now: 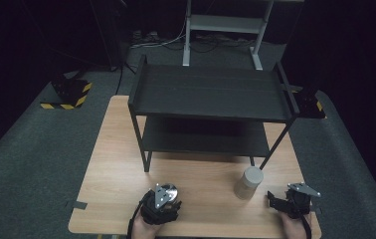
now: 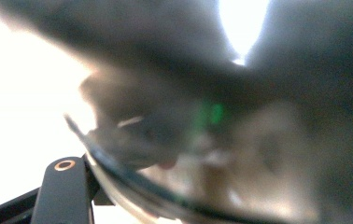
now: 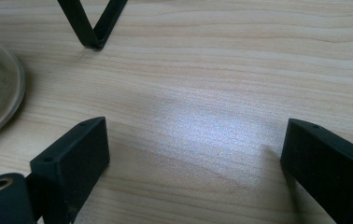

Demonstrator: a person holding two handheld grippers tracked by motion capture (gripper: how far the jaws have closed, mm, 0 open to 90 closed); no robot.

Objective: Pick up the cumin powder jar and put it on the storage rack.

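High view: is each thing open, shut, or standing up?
Left gripper: shut on a shiny round thing.
Right gripper: open, nothing between its jaws.
Jar: upright on the table, sandy stuff inside.
Shelf: standing on the table.

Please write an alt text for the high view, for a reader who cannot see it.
A person's left gripper is closed on a shiny round object at the near edge of a wooden table. The right gripper rests open beside a pale jar, before a black two-level shelf.
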